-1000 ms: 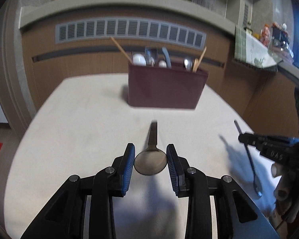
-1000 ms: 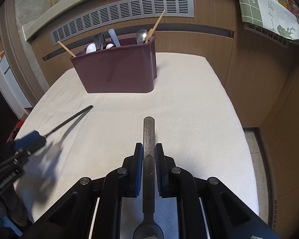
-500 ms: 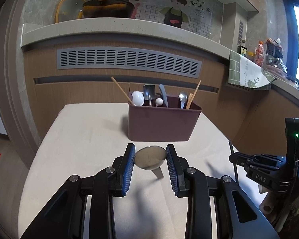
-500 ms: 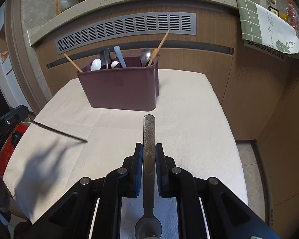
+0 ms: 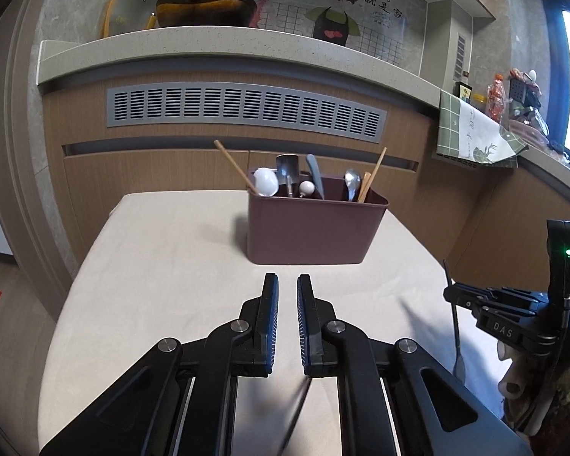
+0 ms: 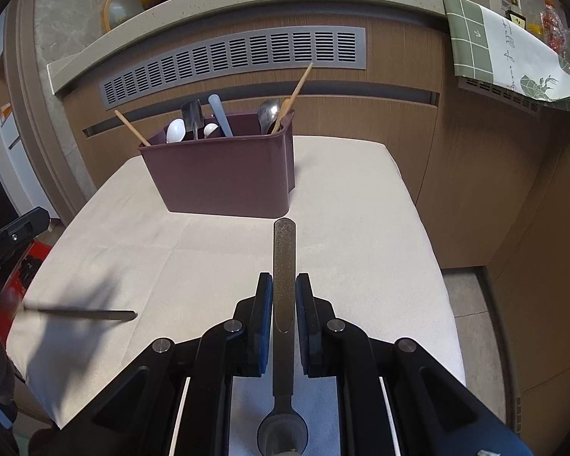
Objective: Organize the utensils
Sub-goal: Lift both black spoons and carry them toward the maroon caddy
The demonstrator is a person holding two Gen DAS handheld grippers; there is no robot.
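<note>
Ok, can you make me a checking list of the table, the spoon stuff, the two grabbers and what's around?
Surface: table cloth, cream, a few creases.
Job's things: maroon holder upright at the far end, holding chopsticks, white spoons and metal utensils. Metal spoon, handle pointing at the holder. Thin dark utensil, blurred, low by the cloth's left side; cannot tell if it rests there.
Clutter: nothing seen.
Grippers: right gripper clamped on the metal spoon's handle. Left gripper jaws closing, nothing between the pads.
Cables: nothing seen.
Surroundings: wooden counter with grey vent grille, yellow pan on the ledge, green checked towel.
</note>
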